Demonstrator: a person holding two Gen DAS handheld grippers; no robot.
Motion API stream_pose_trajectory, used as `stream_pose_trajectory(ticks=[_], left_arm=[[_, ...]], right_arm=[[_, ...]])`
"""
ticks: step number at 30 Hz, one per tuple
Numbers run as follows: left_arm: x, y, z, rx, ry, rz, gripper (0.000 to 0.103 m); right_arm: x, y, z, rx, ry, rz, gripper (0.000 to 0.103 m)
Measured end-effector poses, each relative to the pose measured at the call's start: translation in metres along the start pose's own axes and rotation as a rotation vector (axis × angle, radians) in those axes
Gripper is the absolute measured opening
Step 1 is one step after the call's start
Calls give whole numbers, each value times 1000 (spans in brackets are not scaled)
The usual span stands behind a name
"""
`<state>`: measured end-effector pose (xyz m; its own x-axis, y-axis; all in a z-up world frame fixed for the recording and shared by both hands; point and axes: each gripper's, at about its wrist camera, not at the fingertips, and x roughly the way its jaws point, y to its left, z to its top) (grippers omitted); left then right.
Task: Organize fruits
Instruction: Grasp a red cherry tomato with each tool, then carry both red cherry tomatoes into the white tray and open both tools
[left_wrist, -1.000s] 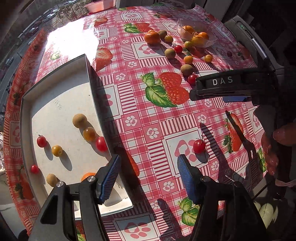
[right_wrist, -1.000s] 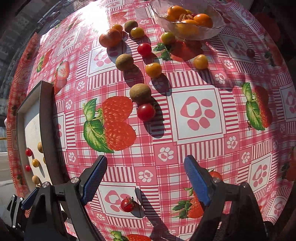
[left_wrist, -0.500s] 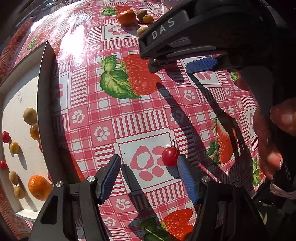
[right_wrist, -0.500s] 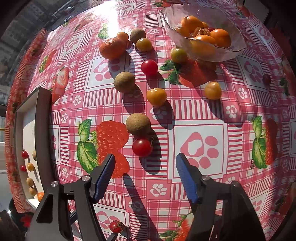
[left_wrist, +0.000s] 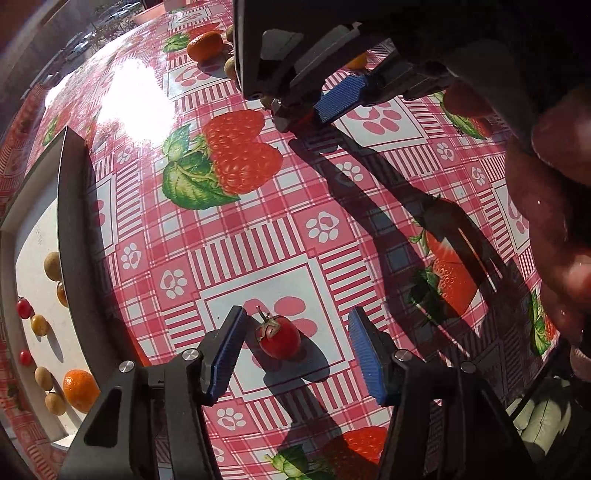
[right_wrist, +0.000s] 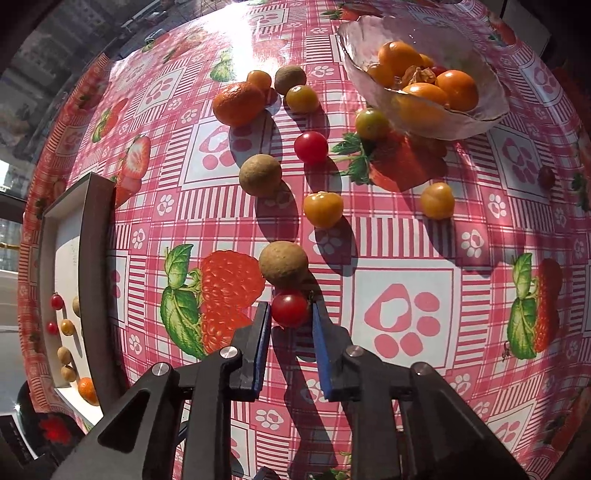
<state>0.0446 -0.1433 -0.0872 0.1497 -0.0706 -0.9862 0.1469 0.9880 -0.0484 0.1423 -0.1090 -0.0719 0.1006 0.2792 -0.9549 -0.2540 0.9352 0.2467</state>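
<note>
In the left wrist view, my left gripper (left_wrist: 295, 332) is open around a red cherry tomato with a green stem (left_wrist: 279, 338) that lies on the tablecloth, nearer the left finger. In the right wrist view, my right gripper (right_wrist: 290, 314) has closed on another red cherry tomato (right_wrist: 290, 308), its blue pads touching both sides; a brown round fruit (right_wrist: 283, 264) sits just behind it. The right gripper (left_wrist: 332, 101) also shows at the top of the left wrist view. A white tray (left_wrist: 26, 229) on the left holds several small fruits.
Loose fruits lie further back: a mandarin (right_wrist: 238, 103), a red tomato (right_wrist: 311, 147), brown fruit (right_wrist: 260, 175), orange-yellow berries (right_wrist: 323, 208). A glass bowl (right_wrist: 480, 110) with orange fruits stands at the back right. The tray's tall dark wall (right_wrist: 98, 258) rises on the left.
My left gripper moved forward so the stemmed tomato now sits between its fingers. My right gripper advanced and narrowed onto the red tomato by the brown fruit.
</note>
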Motion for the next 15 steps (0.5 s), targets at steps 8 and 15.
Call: stream_pose_trajectory(ticks=[8, 15], left_arm=[[-7, 39, 1, -150, 48, -191, 22], [-18, 78, 3, -215, 44, -235, 22]], right_arm=[[-11, -14, -13, 55, -2, 38, 24], [-23, -27, -32, 120, 1, 73, 24]])
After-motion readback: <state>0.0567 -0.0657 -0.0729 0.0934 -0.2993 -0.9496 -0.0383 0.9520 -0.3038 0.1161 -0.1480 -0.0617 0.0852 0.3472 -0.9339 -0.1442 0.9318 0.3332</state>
